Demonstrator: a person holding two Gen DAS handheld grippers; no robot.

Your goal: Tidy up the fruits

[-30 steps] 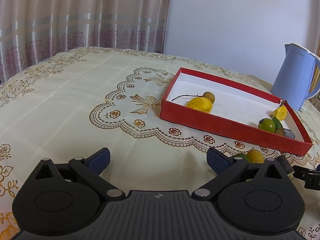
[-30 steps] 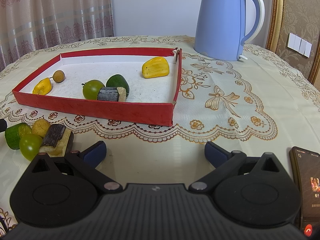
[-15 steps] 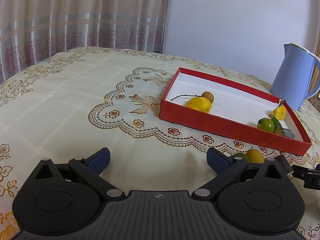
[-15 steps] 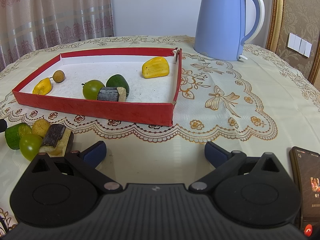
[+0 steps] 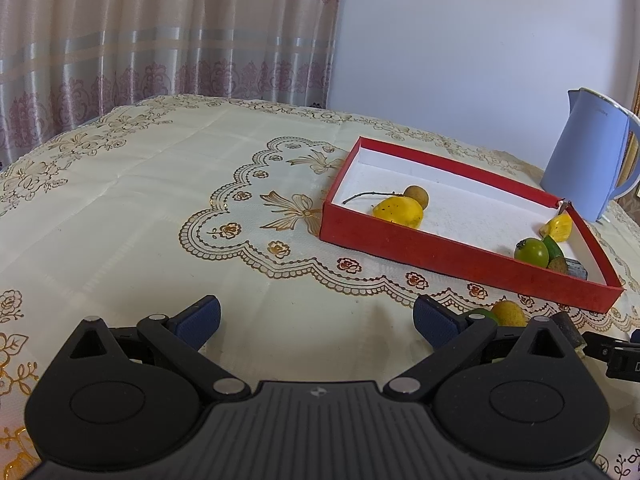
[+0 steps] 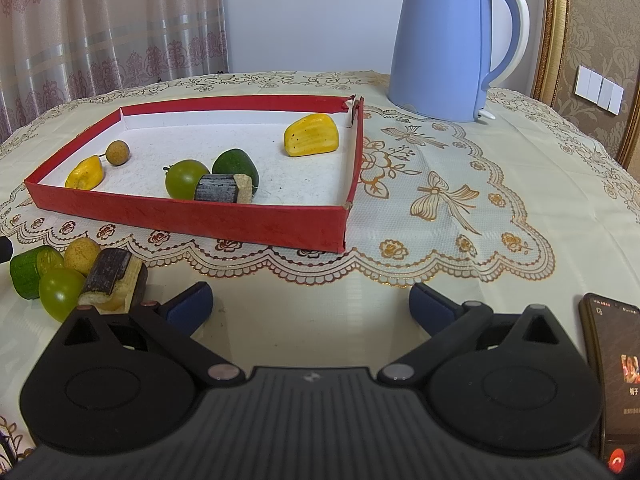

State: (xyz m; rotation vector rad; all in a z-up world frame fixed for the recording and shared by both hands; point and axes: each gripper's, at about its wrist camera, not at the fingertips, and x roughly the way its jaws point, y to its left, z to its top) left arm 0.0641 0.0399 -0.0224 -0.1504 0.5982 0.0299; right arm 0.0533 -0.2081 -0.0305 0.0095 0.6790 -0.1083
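Note:
A red tray on the tablecloth holds several fruits: a yellow piece, a green round fruit, a dark green fruit, a dark block, a small yellow fruit and a brown longan. Outside the tray, at its near left, lie a green fruit, a cut green piece, a tan fruit and a dark-skinned block. My right gripper is open and empty beside that group. My left gripper is open and empty over bare cloth.
A blue electric kettle stands behind the tray's right end. A phone lies at the right gripper's right. Curtains hang behind the table. The right gripper's tip shows at the left view's right edge.
The left wrist view has shifted slightly, with the tray sitting a little lower and to the left. The right gripper and the fruits have not moved.

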